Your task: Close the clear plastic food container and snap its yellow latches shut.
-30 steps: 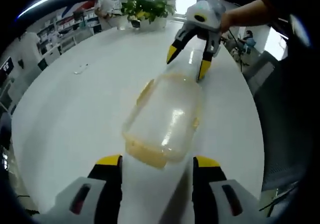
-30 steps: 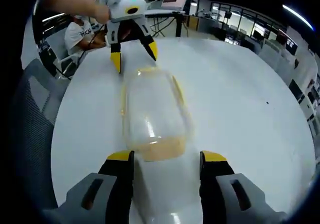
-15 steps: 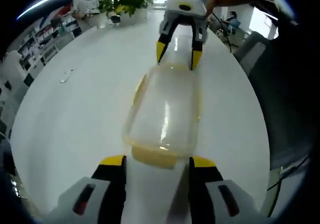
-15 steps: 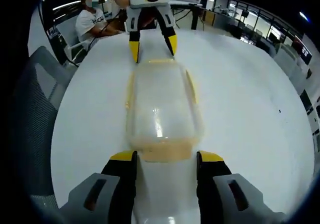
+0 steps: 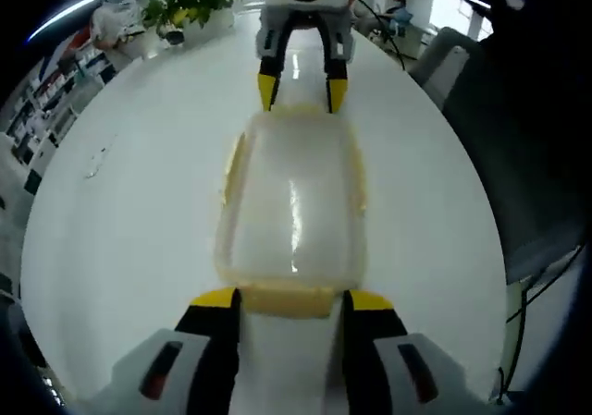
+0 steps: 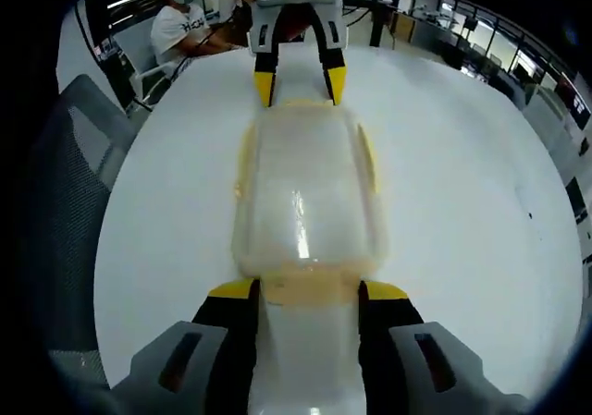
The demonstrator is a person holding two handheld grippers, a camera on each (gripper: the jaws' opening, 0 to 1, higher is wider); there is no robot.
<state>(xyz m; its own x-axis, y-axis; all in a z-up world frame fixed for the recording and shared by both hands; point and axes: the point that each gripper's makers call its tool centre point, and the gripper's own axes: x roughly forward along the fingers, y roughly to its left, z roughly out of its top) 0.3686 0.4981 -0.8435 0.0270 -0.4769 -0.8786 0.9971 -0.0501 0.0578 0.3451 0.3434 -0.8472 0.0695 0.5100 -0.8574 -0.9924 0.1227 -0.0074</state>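
On the white table point(image 5: 120, 202), container point(image 5: 291, 202) now squarely between both grippers' spread fingers, closer than before.

A round white table point(image 5: 120, 221) with a glossy top carries a clear plastic container point(image 5: 294, 207) near its middle, lid on, with yellow latches along its sides and ends. In the left gripper view, a small clear scrap point(image 5: 95, 159) lies on the tabletop well apart from the container, toward one edge, too small to identify. In the right gripper view the same white table point(image 6: 462, 202) shows the container point(image 6: 305, 202) lying lengthwise on it, with a tiny dark speck point(image 6: 529, 215) near an edge.
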